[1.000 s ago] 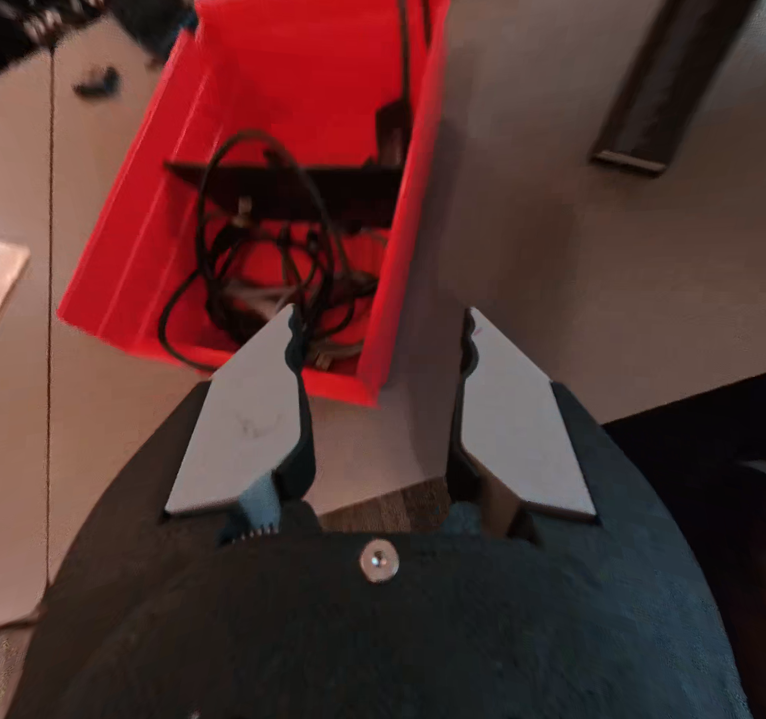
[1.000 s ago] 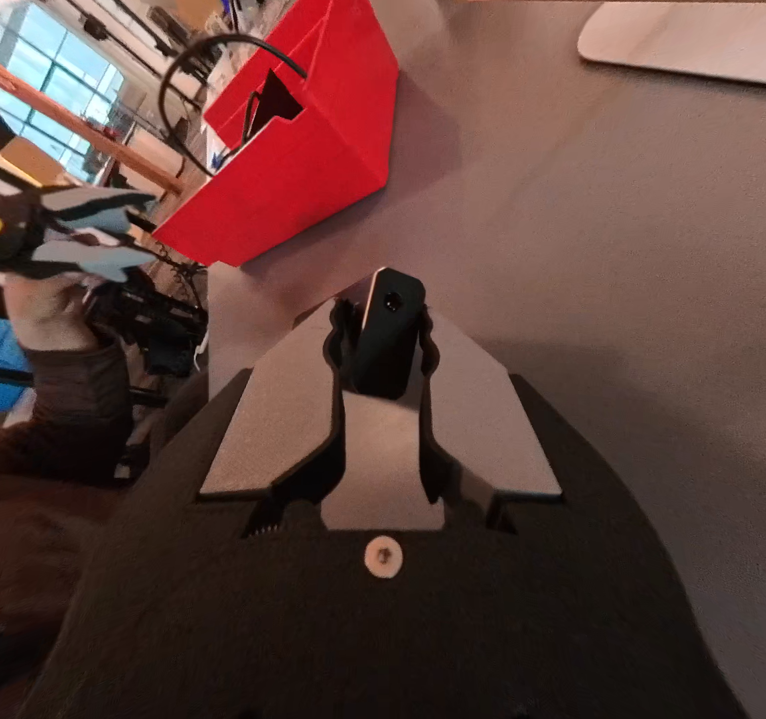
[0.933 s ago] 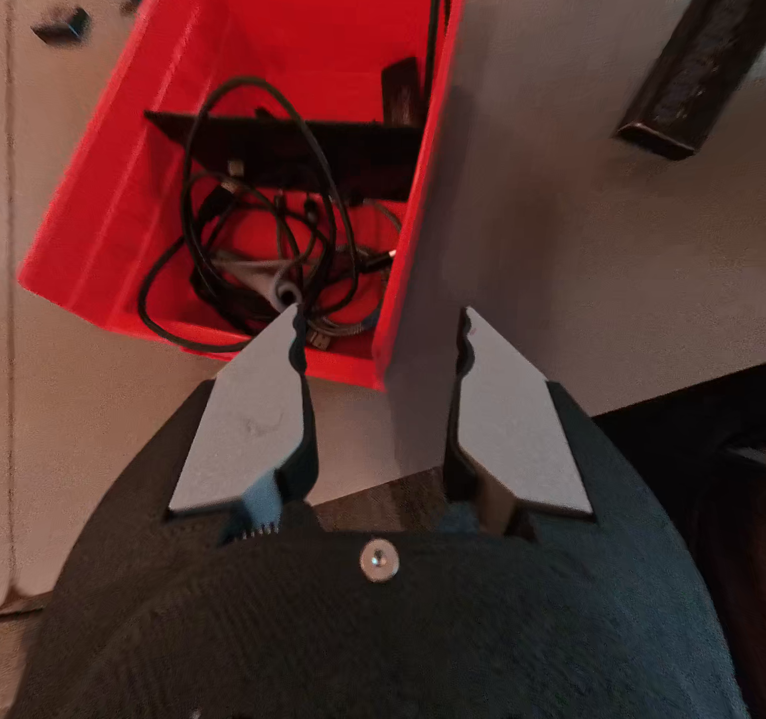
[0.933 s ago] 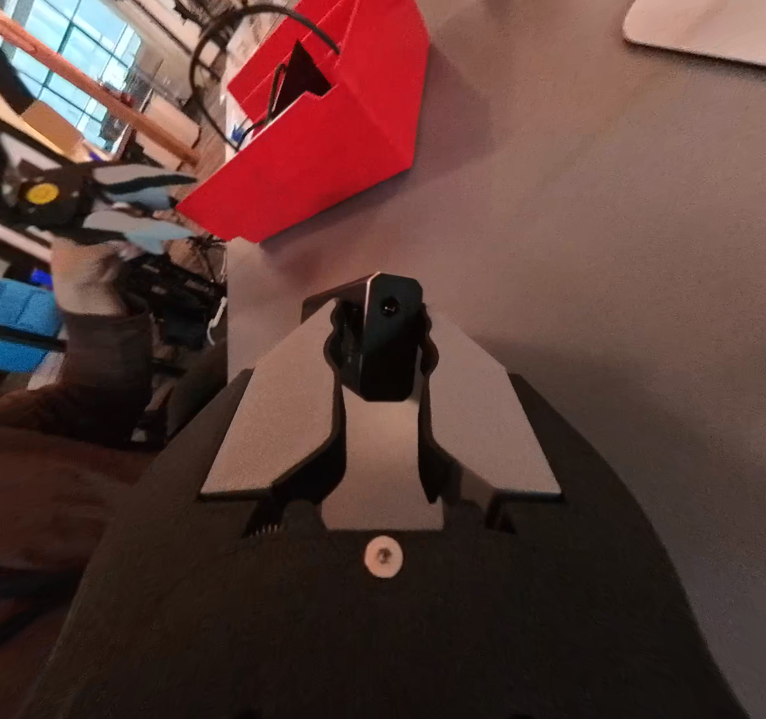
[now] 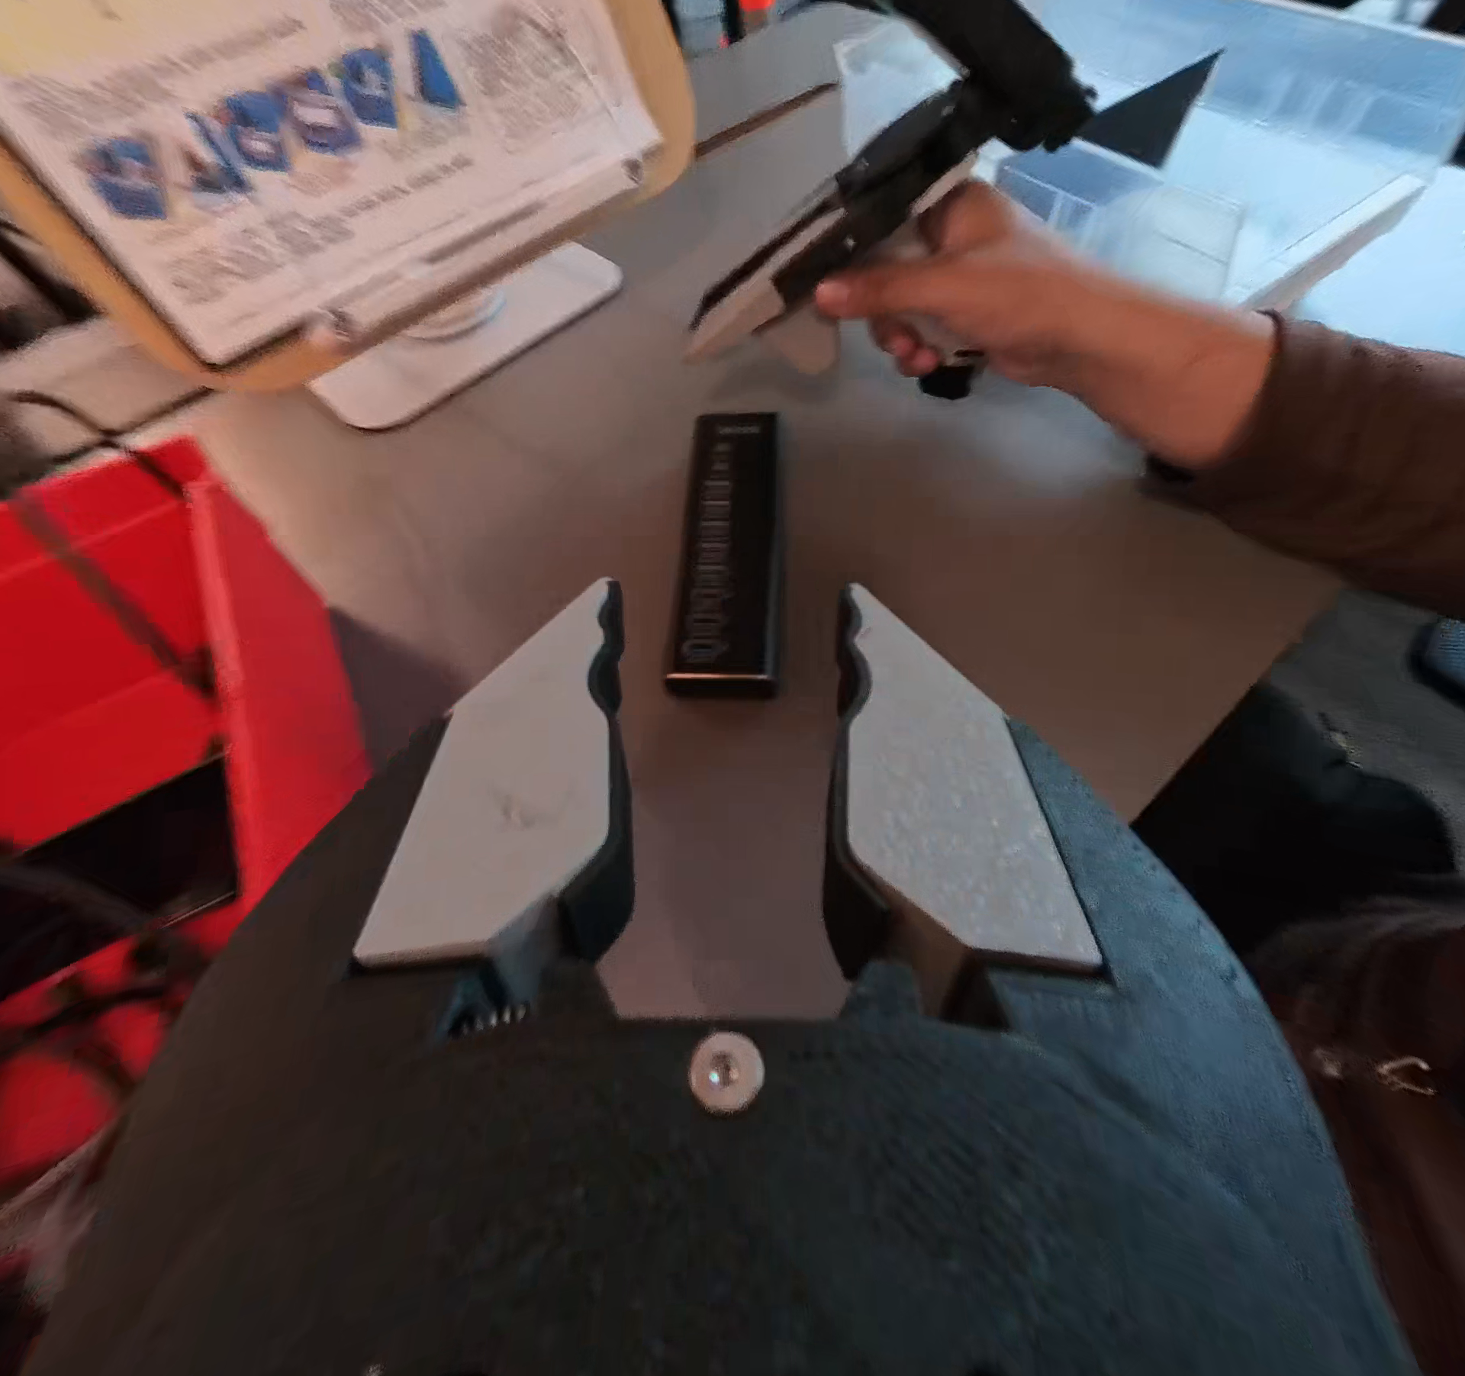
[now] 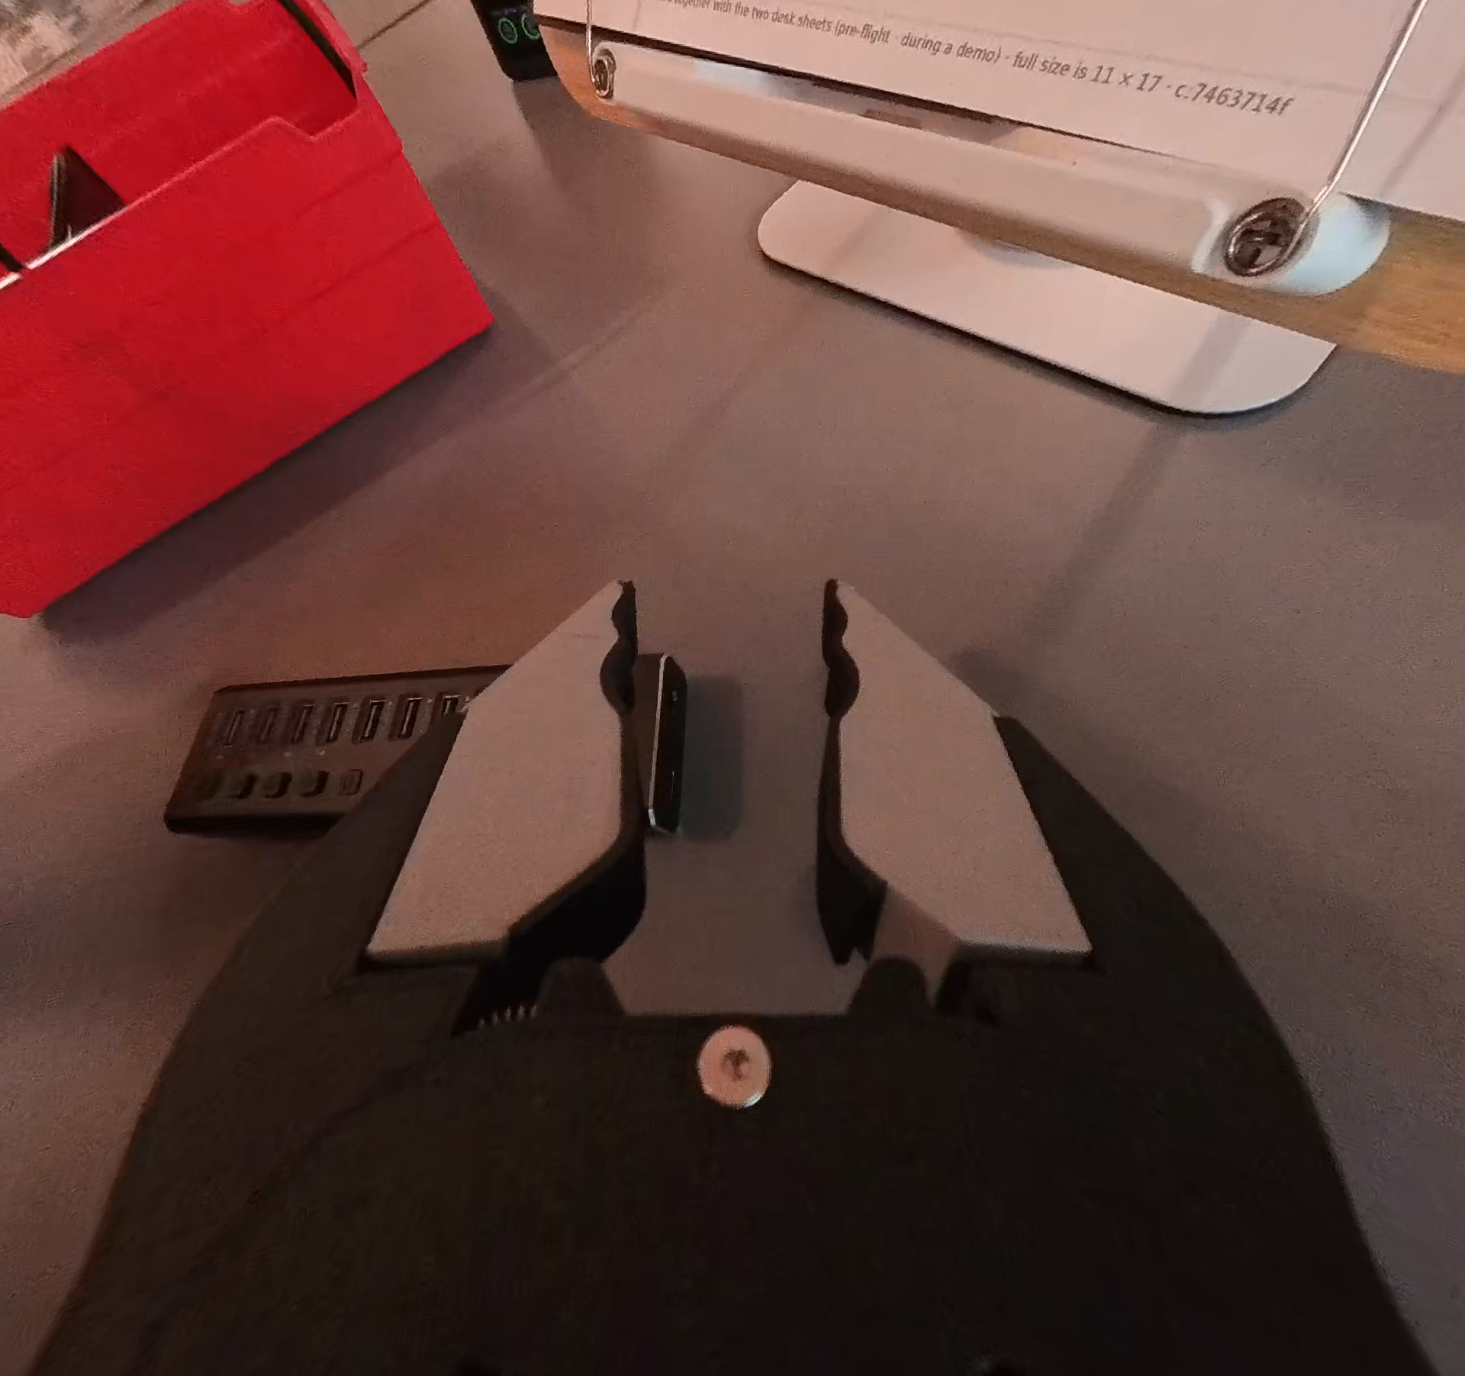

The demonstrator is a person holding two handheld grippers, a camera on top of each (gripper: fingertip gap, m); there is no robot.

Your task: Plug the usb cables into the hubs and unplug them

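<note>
A long black USB hub [image 5: 725, 553] lies flat on the grey table [image 5: 991, 585], just ahead of my left gripper [image 5: 729, 600], which is open and empty. My right gripper [image 6: 729, 600] is open. The hub's end [image 6: 670, 743] shows beside its left finger [image 6: 539, 767], and the port row [image 6: 317, 727] runs off to the left. In the left wrist view the right gripper [image 5: 761, 299], held by a hand, hovers beyond the hub's far end. A black cable [image 6: 301, 6] hangs over the rim of the red bin [image 6: 198, 307].
The red bin [image 5: 119, 624] stands on the left. A printed sign on a white stand [image 6: 1030, 323] stands at the back, also seen in the left wrist view [image 5: 468, 339]. A small black device with green lights [image 6: 511, 22] sits behind it. Clear plastic boxes [image 5: 1189, 172] are far right. About 25 cm separates my left fingertips from my right. My right tips are roughly 12 cm from the port row [image 6: 317, 727]. Look for it in the left wrist view [image 5: 717, 566] too.
My right gripper has opened and let go of the hub, which now lies flat on the table. My left gripper has swung from over the red bin to face the hub.
</note>
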